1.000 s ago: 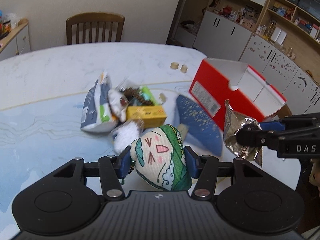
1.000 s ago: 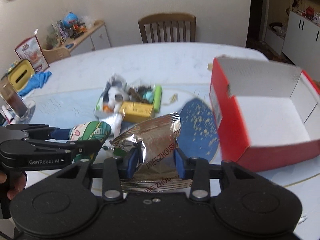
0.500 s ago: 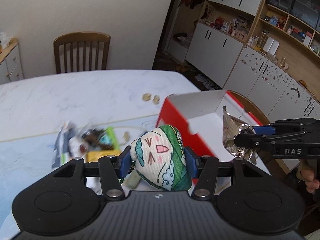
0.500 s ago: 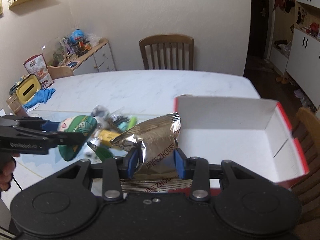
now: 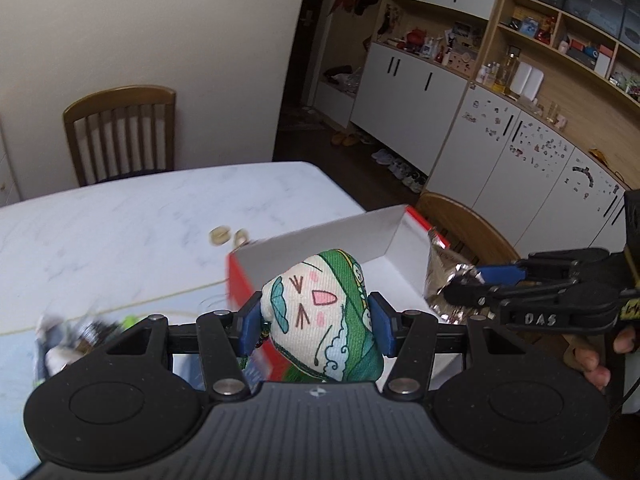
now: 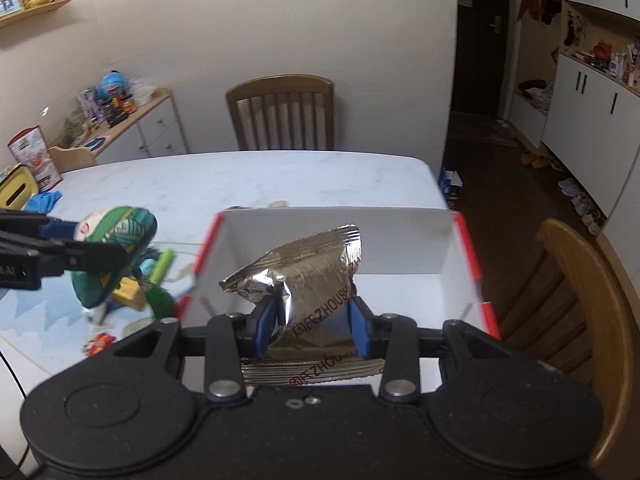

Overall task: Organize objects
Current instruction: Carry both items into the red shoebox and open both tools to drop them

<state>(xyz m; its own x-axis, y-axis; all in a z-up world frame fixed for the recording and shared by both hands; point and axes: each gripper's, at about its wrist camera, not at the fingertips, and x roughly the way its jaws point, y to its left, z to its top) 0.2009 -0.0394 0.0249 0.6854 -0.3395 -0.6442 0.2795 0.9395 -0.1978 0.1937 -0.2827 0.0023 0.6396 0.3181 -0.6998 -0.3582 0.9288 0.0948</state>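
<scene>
As both tongs (image 5: pixel 314 322) rose, box (image 5: pixel 320 246) neared.

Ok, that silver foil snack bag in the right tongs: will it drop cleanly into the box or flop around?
The foil bag looks crumpled and thin where the right tongs pinch it, so probably floppy and light. Its shiny film may be slippery. Released over the red box, it would likely flutter rather than fall straight.

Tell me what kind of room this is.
Most likely a home dining room: a marble-look dining table with wooden chairs, wall cabinets and shelves of household clutter, and shoes by the doorway.
</scene>
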